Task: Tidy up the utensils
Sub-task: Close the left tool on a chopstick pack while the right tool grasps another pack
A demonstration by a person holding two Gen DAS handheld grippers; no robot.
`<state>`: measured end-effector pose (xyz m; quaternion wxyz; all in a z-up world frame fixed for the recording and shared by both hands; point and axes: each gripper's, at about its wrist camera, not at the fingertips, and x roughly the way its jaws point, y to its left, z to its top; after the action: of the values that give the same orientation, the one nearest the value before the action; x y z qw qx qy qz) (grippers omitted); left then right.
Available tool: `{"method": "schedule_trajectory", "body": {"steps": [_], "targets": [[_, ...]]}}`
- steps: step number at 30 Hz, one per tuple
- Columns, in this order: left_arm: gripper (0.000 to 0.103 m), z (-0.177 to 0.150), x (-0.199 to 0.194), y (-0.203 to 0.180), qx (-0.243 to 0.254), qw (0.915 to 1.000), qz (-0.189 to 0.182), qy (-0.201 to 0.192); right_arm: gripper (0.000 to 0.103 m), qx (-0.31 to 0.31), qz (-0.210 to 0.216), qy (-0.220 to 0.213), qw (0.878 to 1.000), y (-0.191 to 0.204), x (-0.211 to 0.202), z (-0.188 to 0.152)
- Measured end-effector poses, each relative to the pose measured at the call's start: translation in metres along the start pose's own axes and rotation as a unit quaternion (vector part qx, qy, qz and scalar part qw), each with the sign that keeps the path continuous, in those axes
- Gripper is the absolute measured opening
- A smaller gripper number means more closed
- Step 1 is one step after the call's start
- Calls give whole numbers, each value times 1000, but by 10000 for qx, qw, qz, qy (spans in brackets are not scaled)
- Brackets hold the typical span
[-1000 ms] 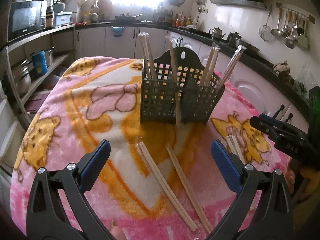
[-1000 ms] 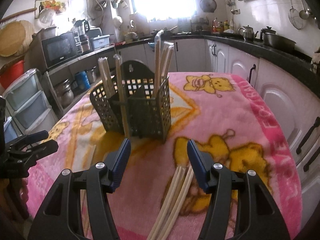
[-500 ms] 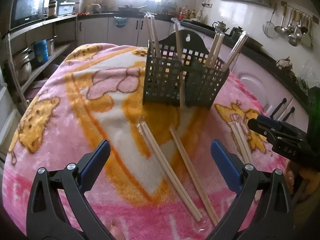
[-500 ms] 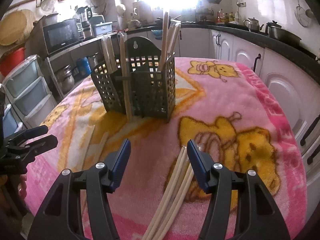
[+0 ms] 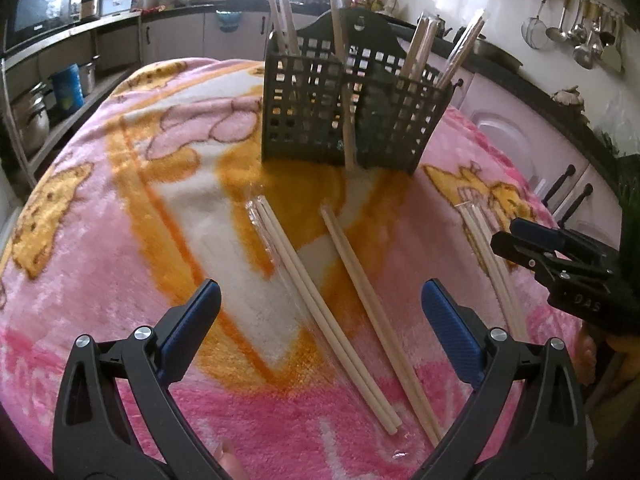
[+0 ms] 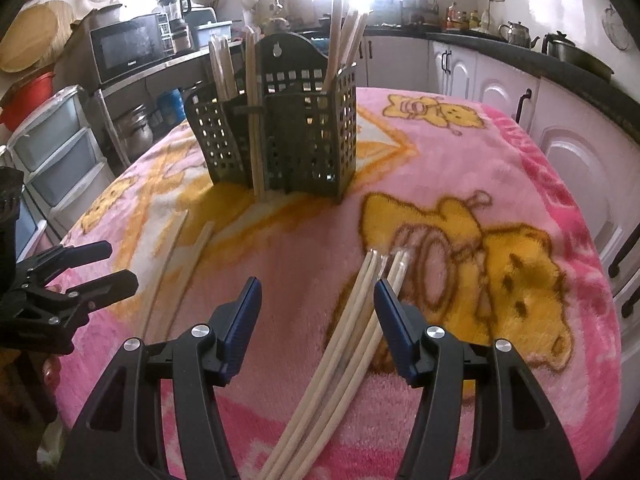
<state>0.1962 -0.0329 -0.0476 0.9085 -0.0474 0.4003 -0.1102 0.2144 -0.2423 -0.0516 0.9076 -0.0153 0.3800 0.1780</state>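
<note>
Now both tools hung lower over the desk than a second before, each tipped a little further down toward the chopsticks lying there. The left tool (image 5: 320, 304) stood wide open and empty, its blue pads either side of two loose lots: a pair of chopsticks in a clear sleeve (image 5: 320, 304) and, just beside it on the right, a bare wooden pair (image 5: 376, 312). Both lay in front of the dark slotted utensil holder (image 5: 352, 120), apart from it and slanting away from its front wall toward the camera. The right tool (image 6: 316, 312) was open too, gripping nothing; its width had not altered. A bundle of pale chopsticks (image 6: 352, 344), partly in clear wrap, ran up between its fingers, hugging the right pad, though contact could not be judged. This bundle lay on the pink blanket (image 6: 500, 152) in front of the holder and to its right, well apart from it. Several chopsticks already stood upright in the holder's compartments, and one stick leaned against the outside of its front wall. The shared descent suggested that each hand was settling toward a pickup. By my reading the task was partly done, with three loose lots yet to be gathered. Thin sticks sunk in soft pile may be awkward to pinch cleanly.
</note>
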Motion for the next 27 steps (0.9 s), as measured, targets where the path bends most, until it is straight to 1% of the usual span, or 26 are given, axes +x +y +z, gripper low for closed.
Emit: {"method": "schedule_trajectory", "body": {"steps": [8,12,16,18,20,22,24,27], "targets": [[92,-5,10,1,-44,9999,-27,131,56,22,37,142,9999,-5,5,-6],[92,-2,16,4,-43,9998,23,175,52,-16,42,244,9997,-5,12,-3],[92,7,21,13,-89,9997,128,184,45,-14,-9,383,9993,-9,23,3],[90,12,26,21,-222,9995,58,231,42,-20,-17,441,9990,-11,30,8],[83,17,33,28,-364,9988,-35,321,38,-52,-36,512,9987,-12,36,13],[71,20,40,33,-486,9979,-130,420,33,-60,-67,617,9981,-14,43,16],[64,23,45,39,-624,9967,-195,490,29,3,-69,747,9972,-18,50,20],[57,28,50,45,-733,9955,-247,539,26,54,-170,854,9962,-23,56,25]]}}
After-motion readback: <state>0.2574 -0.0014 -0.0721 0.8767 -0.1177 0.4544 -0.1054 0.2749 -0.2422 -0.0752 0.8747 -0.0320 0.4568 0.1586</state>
